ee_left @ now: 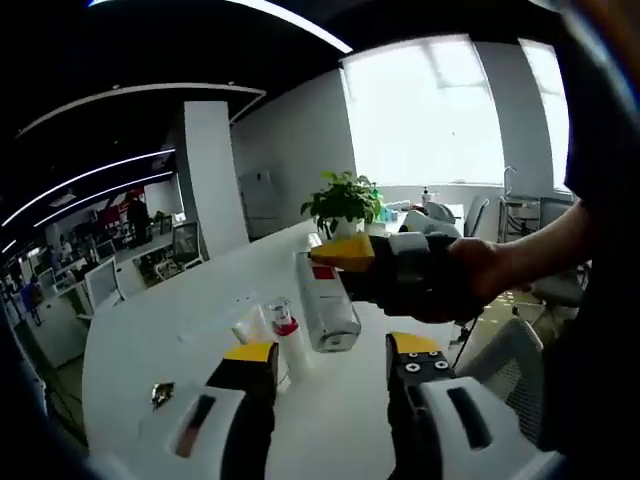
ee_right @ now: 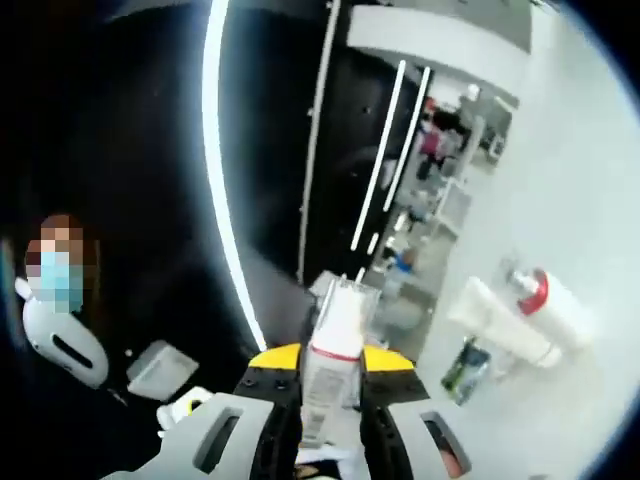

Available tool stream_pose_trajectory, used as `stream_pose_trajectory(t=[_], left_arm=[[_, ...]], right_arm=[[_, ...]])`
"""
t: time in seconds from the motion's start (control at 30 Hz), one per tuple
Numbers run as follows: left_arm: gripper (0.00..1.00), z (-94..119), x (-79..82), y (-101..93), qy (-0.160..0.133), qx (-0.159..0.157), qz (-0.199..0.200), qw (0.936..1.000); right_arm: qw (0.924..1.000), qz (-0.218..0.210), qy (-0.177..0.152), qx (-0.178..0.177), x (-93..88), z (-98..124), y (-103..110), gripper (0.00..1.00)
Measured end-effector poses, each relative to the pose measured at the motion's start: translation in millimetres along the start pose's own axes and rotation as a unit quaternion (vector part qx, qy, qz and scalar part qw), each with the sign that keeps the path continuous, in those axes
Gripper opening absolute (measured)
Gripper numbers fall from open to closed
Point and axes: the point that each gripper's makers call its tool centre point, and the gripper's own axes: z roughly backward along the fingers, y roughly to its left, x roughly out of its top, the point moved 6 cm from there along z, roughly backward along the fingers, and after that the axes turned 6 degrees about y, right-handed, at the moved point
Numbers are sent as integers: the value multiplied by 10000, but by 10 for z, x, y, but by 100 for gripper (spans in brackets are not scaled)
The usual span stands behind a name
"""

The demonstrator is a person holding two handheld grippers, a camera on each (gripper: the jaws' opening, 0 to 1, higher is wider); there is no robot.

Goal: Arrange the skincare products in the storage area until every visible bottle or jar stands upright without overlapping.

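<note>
My right gripper, held by a hand coming in from the right, is shut on a clear bottle with a red label, near its top end. In the right gripper view that bottle sticks out between the yellow tips of the gripper. A small white bottle with a red collar and a white tube rest on the white table just left of it; the same collared bottle and tube lie side by side in the rolled right gripper view. My left gripper stands open and empty just short of them.
A small dark sachet lies on the table to the left, also seen as a sachet near the tube. A potted plant stands at the table's far end. An office chair stands at the right edge.
</note>
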Motion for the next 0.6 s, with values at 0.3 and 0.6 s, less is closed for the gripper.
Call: stream_pose_trajectory(t=[0.3,0.6], left_arm=[[46,91,-163,4,160,4,253,9996],[45,-10,-541,209,536,214,233,9981]], right_arm=[[9883,1505,-82,229,212,138,202,13],[9393,3182,1216,405,239,78,144,13]])
